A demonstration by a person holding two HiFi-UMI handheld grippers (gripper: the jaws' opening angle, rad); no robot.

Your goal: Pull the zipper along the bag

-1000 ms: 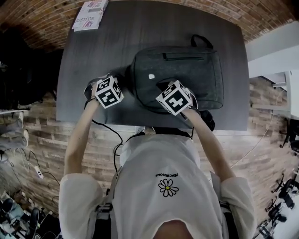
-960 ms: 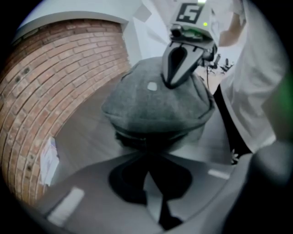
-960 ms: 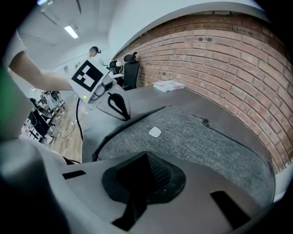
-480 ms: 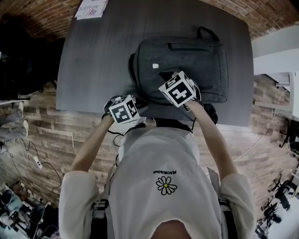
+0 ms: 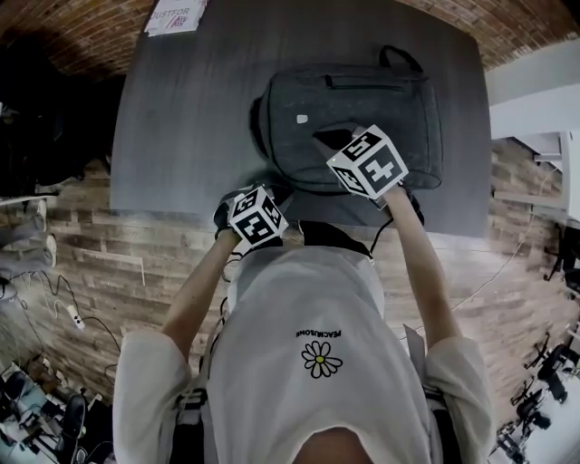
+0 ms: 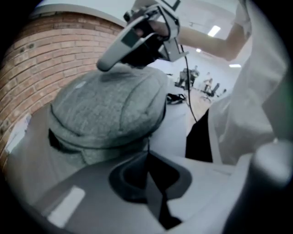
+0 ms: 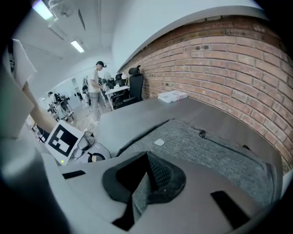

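A grey backpack (image 5: 362,100) lies flat on the dark table (image 5: 181,118). My left gripper (image 5: 272,194) sits at the bag's near left corner, by the table's front edge. In the left gripper view its jaws (image 6: 147,154) have just closed on a thin dark zipper pull (image 6: 148,144) that runs up to the bag's rim (image 6: 105,109). My right gripper (image 5: 326,141) is over the bag's near middle. Its jaws (image 7: 147,157) are shut on a pinch of the grey bag fabric (image 7: 139,194), held up in a small peak.
A white booklet (image 5: 177,14) lies at the table's far left corner. The bag's carry handle (image 5: 399,59) points to the far edge. A brick wall (image 7: 238,64) runs along the far side. A person (image 7: 97,82) stands far off among desks.
My left gripper has moved from the table left of the bag toward the near edge and right, to the bag's near left corner. The right gripper has risen slightly with the fabric.
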